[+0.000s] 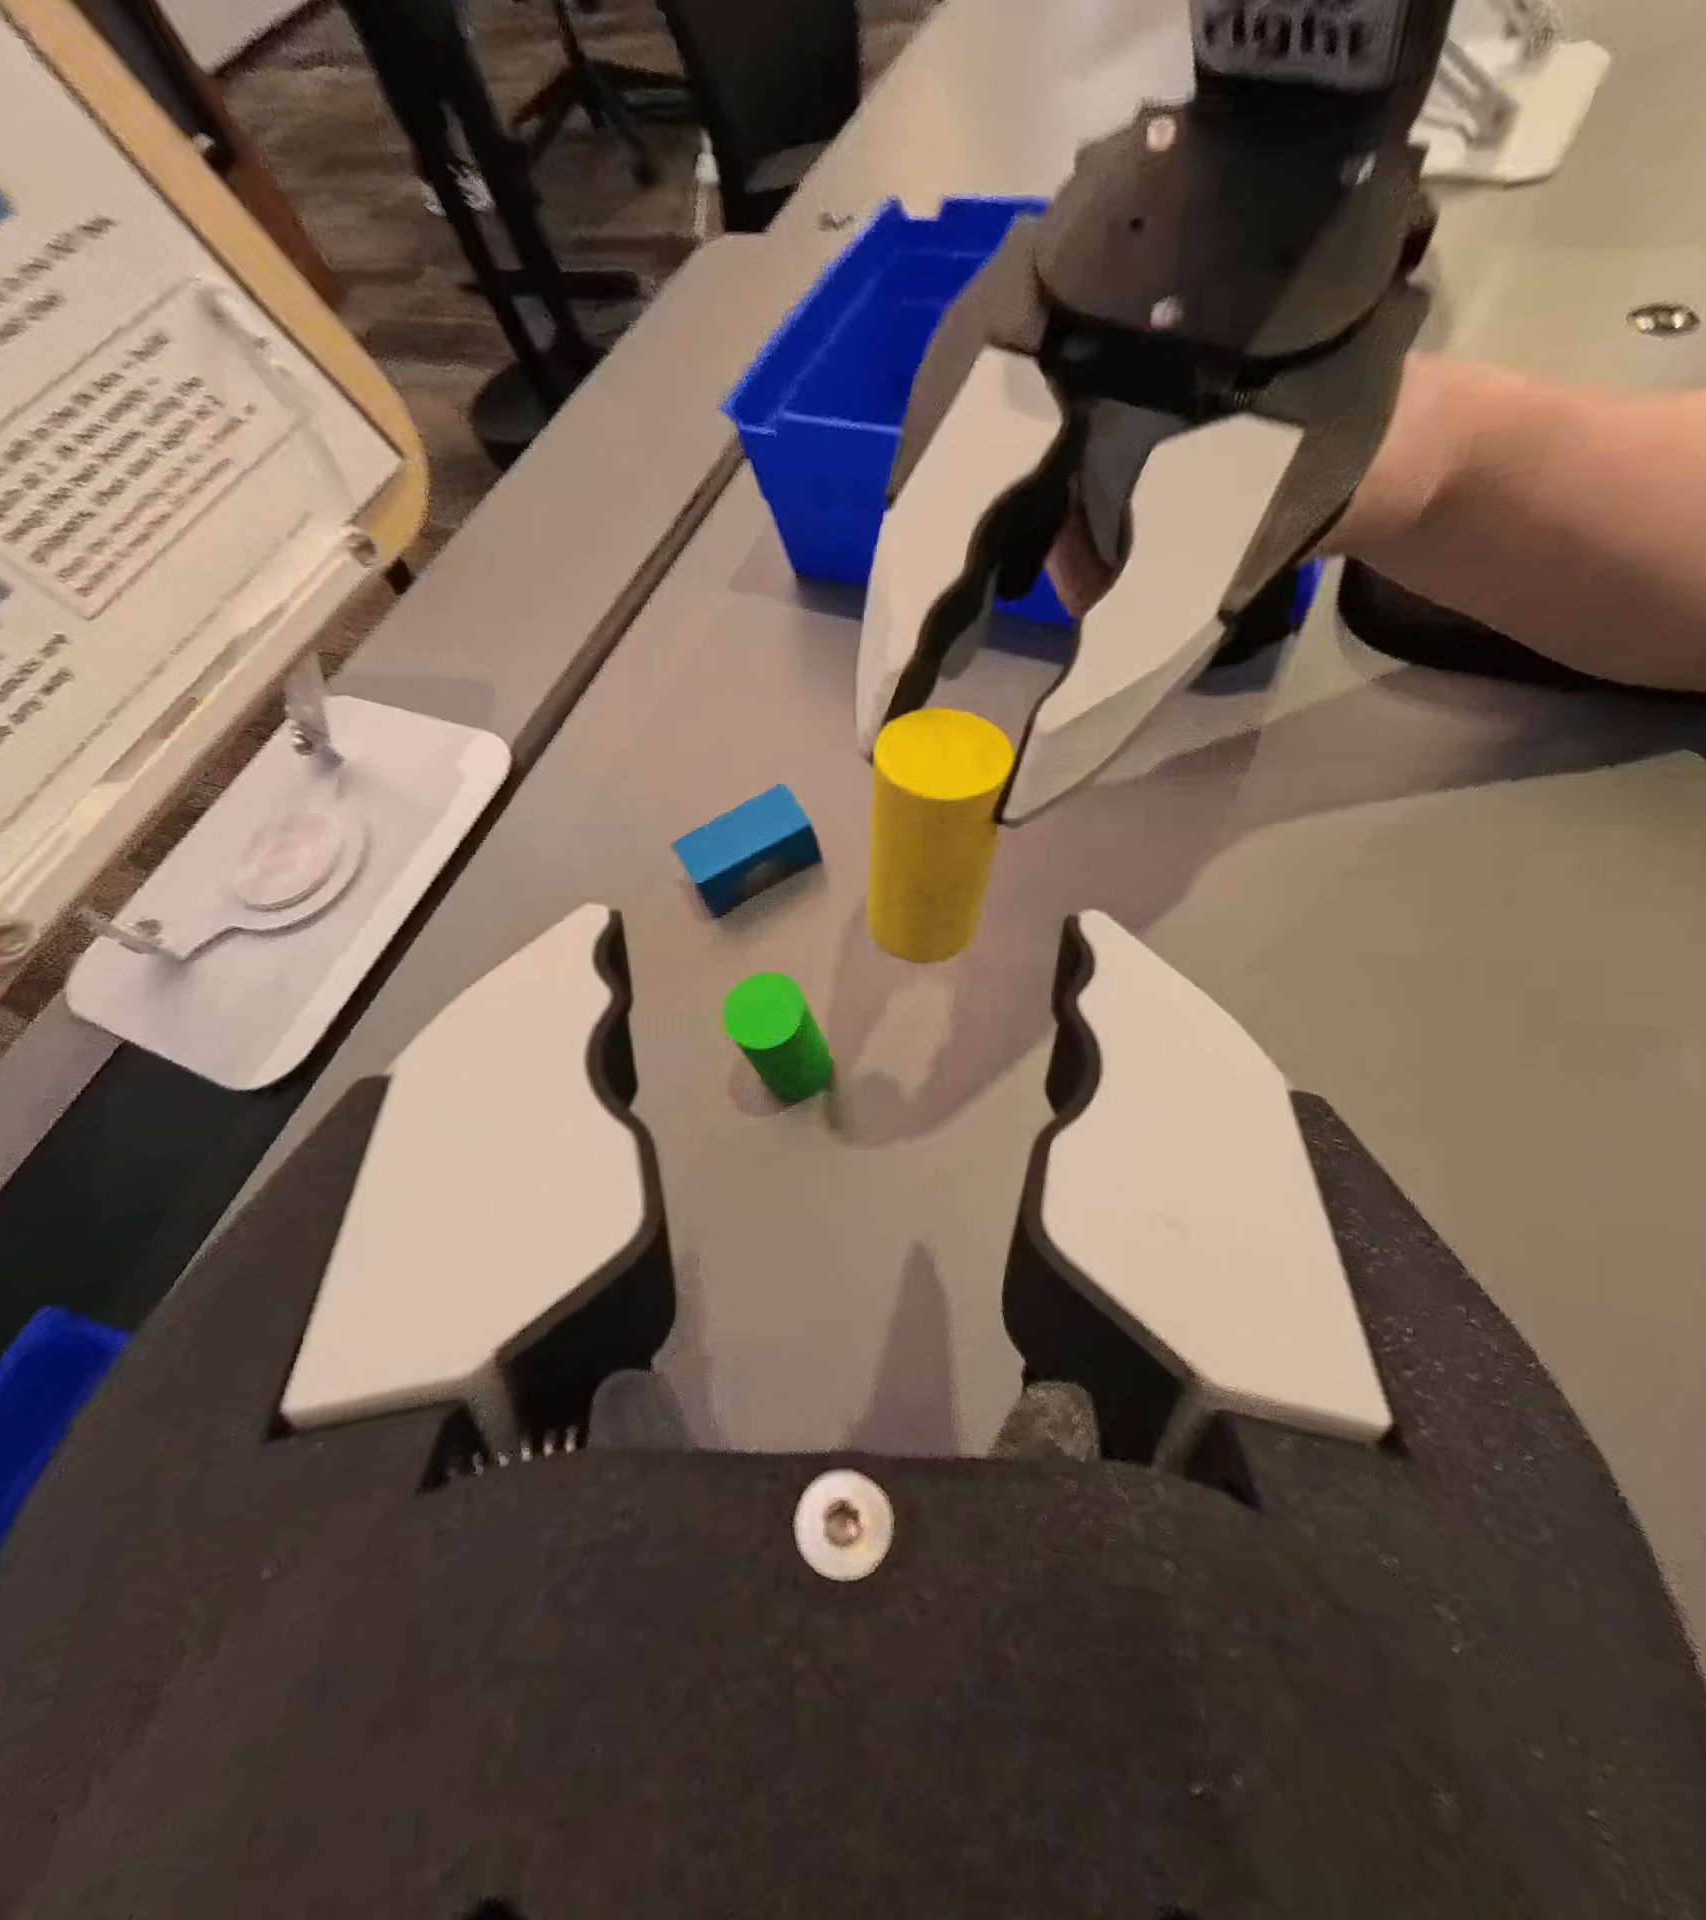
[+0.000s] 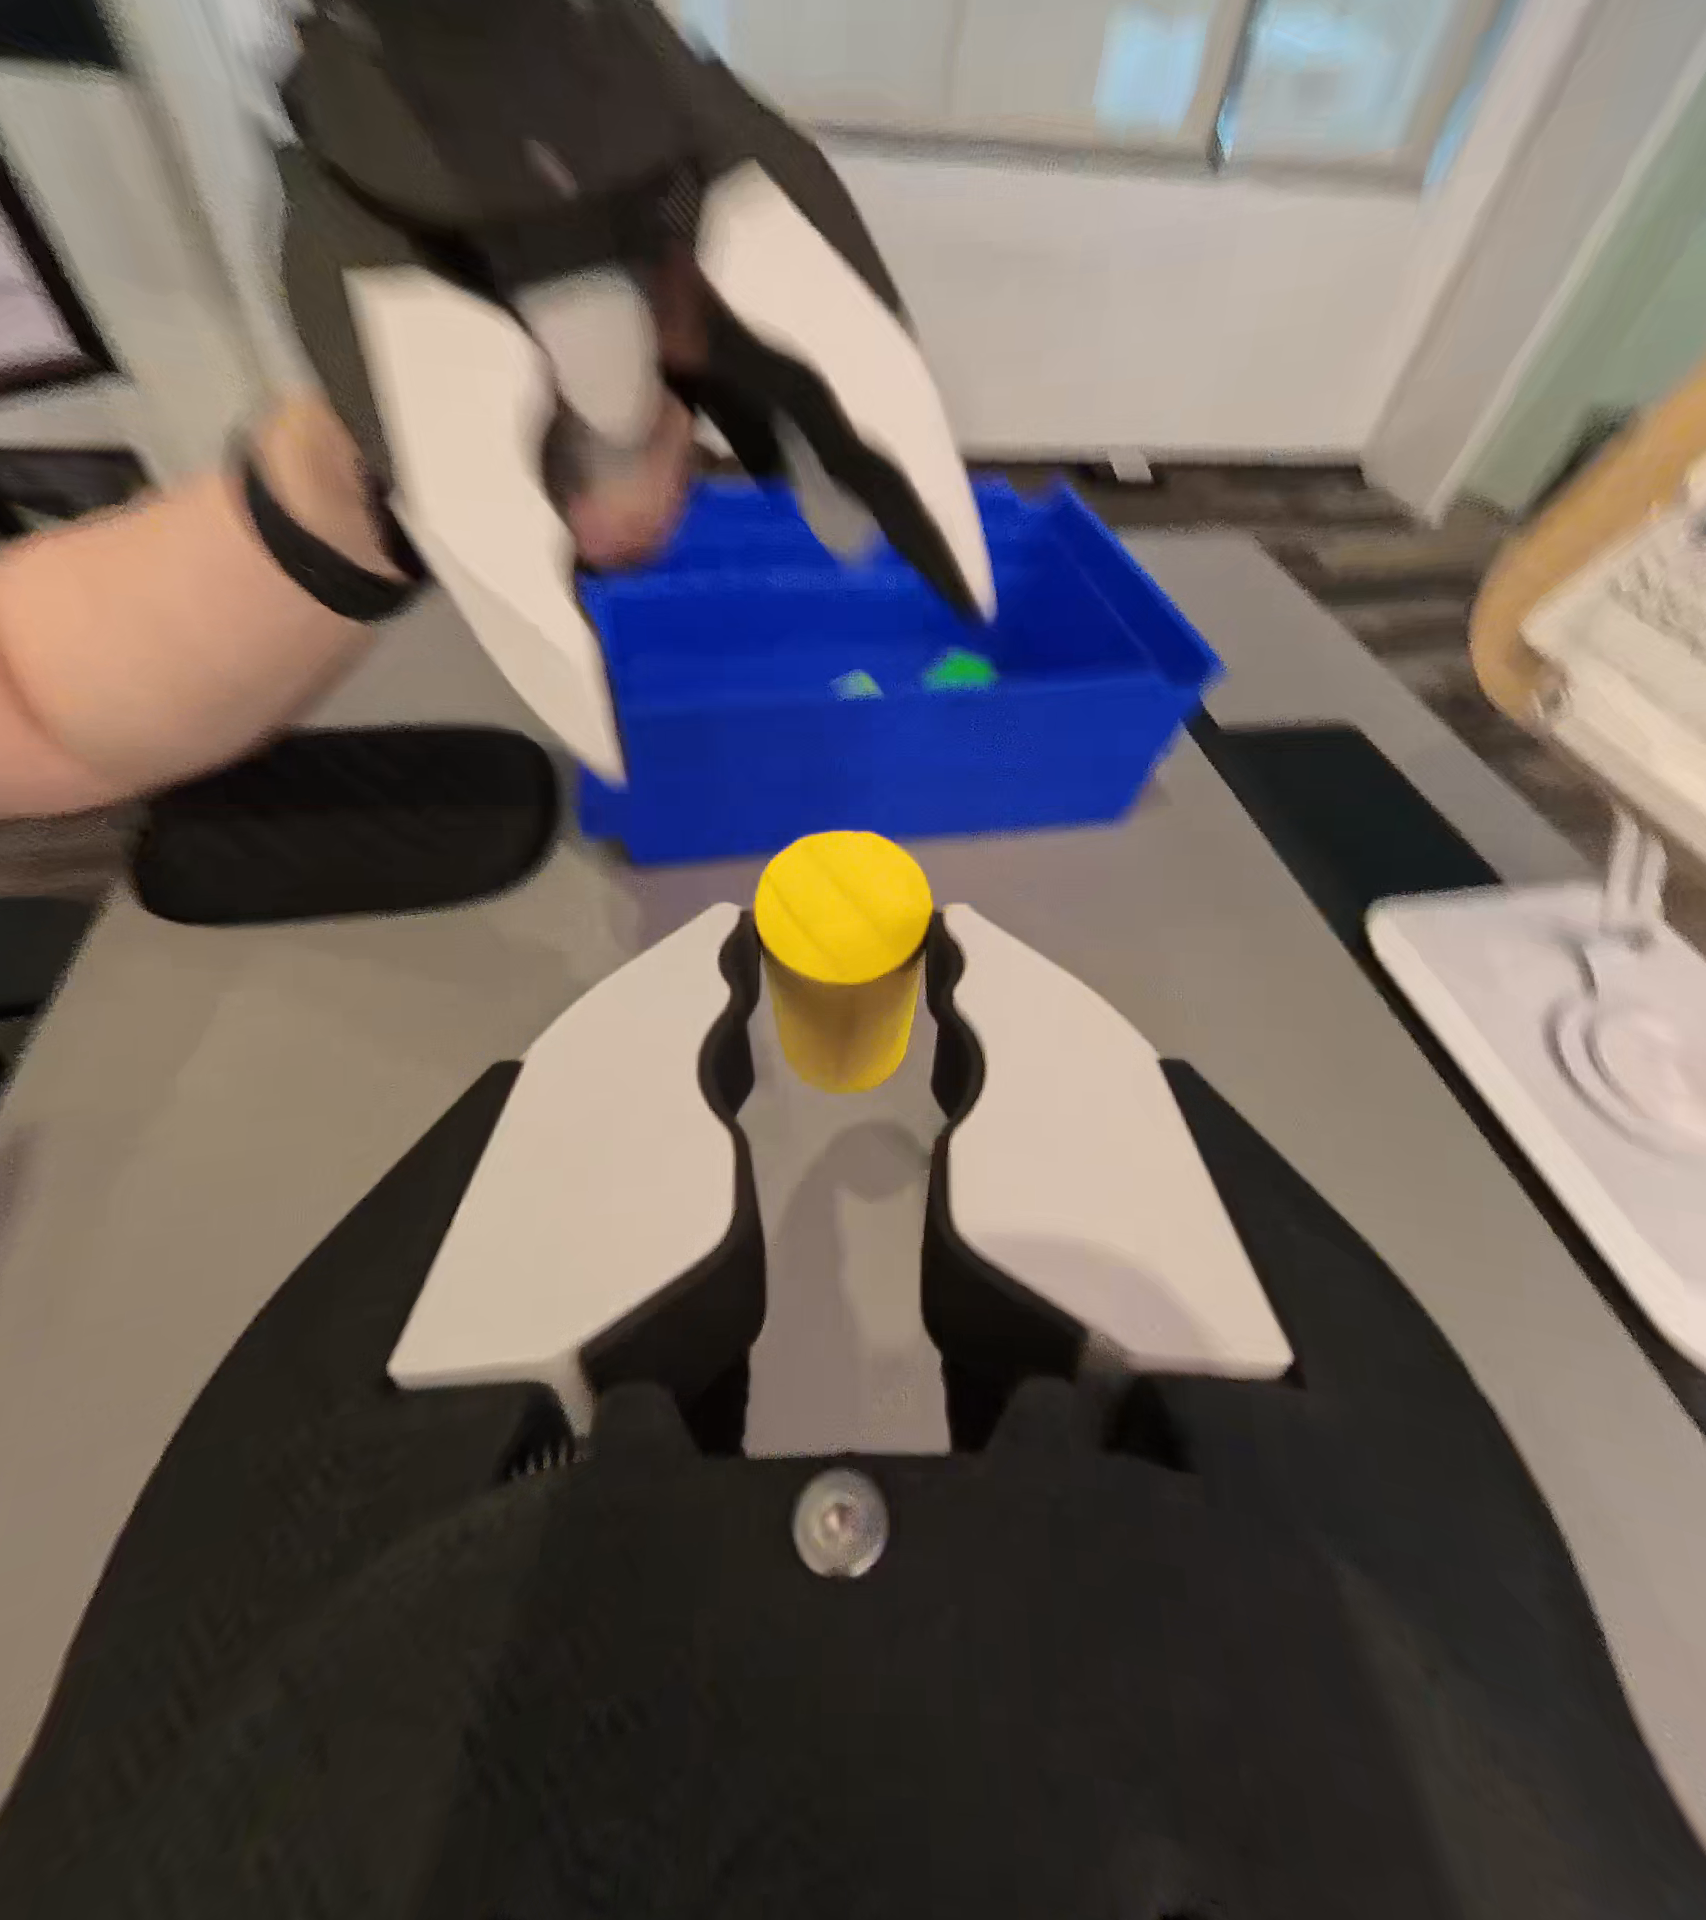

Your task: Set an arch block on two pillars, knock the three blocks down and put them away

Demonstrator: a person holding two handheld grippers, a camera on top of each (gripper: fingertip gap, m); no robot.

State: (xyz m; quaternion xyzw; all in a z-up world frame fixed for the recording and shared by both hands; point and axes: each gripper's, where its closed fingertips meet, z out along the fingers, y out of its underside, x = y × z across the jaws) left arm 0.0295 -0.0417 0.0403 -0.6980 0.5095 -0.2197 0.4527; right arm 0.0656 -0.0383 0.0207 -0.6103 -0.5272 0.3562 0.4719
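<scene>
While the yellow cylinder (image 1: 935, 831) stands upright on the grey desk (image 1: 1348, 987), the right gripper (image 1: 942, 769) has its jaws closed around its top. Near it lie a blue arch block (image 1: 747, 849) and a green cylinder (image 1: 778, 1036). The left gripper (image 1: 841, 935) hovers with jaws wide apart, holding nothing. A blue bin (image 1: 828, 416) sits farther back.

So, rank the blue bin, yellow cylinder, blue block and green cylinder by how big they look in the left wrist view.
1. Blue bin, partly hidden by the right tongs.
2. Yellow cylinder, held upright in those tongs.
3 and 4. Blue block and green cylinder look alike; I won't rank them.
</scene>
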